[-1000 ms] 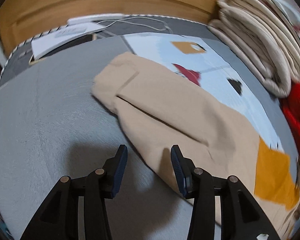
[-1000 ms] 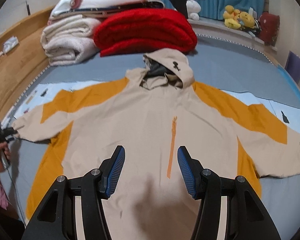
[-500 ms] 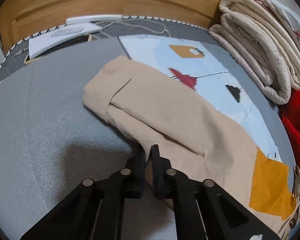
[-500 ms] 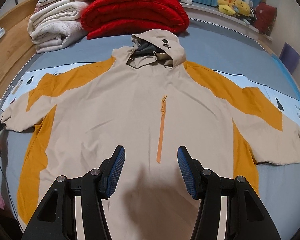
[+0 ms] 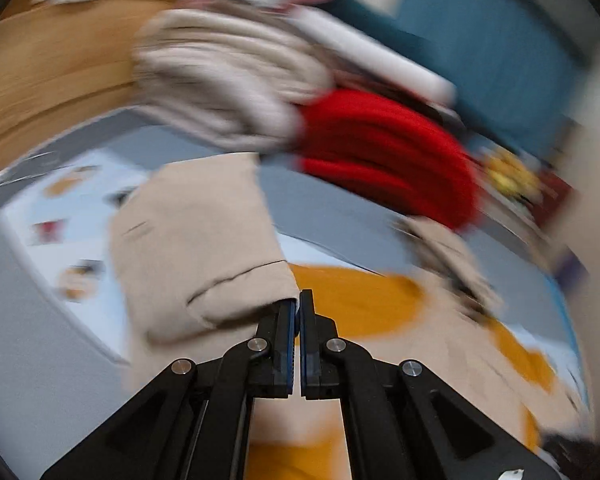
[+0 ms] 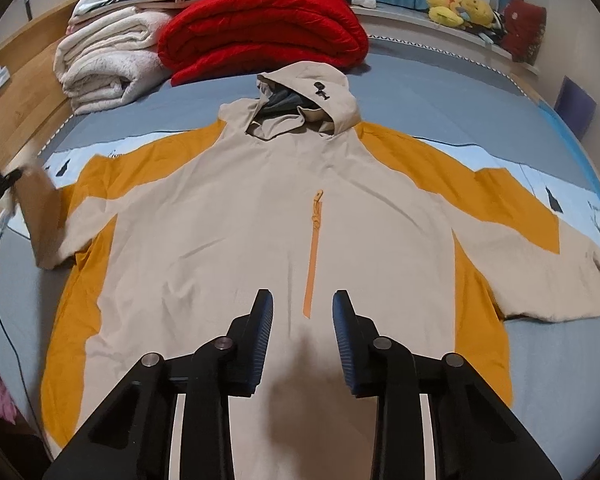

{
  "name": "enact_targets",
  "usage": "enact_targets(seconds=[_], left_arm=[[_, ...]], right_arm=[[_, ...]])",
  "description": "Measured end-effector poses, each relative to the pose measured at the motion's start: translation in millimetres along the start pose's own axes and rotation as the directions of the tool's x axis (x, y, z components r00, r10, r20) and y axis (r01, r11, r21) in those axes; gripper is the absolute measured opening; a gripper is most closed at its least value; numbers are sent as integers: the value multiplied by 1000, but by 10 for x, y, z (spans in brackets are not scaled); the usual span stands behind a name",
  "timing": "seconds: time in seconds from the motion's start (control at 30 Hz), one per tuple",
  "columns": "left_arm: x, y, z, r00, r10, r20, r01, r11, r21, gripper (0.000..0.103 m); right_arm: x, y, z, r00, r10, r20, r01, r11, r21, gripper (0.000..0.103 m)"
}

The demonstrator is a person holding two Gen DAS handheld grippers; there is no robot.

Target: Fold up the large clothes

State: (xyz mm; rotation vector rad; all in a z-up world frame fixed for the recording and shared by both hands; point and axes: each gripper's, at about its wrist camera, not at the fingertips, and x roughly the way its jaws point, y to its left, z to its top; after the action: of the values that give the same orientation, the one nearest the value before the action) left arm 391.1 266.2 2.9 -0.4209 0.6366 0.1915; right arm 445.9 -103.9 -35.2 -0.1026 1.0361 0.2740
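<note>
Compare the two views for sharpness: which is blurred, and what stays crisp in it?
Left wrist view: motion-smeared blankets and jacket sleeve; only the left tool stays crisp. Right wrist view: sharp jacket, fisheye-bent edges, blur only at the lifted sleeve.

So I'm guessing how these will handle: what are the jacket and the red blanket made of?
Jacket: probably thin woven shell fabric, matte, with fine sharp creases and flat seams. Red blanket: seemingly thick fleece or plush, with soft fuzzy nap and rounded, bulky folds.

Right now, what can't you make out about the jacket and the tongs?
- Left wrist view: motion blur smears the jacket; the left tongs hide how much sleeve they pinch.
- Right wrist view: the right tongs cover the hem; the left cuff is blurred at the frame edge.
</note>
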Motion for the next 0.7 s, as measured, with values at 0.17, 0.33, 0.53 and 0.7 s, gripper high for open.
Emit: enact_targets(seconds=[0.17,0.33,0.53,0.7], left_arm=[[105,-1159,-514,965,-204,-166,225,967,117,0],[267,-1476,-782,903,-253,-347,290,955,58,2],[-303,-1050,-391,954,-144,-262,134,989,-57,19],[-307,-758,-579,953,-110,-283,94,993,-70,19]], right_arm=[[-122,-136,-56,1000,4,7,-4,998,62,32],[-245,-265,-176,1000,19,8,-20,992,125,33],[-432,-369,-208,998,45,39,-51,983,177,33],[-502,-286,-177,994,63,84,-75,985,156,21]])
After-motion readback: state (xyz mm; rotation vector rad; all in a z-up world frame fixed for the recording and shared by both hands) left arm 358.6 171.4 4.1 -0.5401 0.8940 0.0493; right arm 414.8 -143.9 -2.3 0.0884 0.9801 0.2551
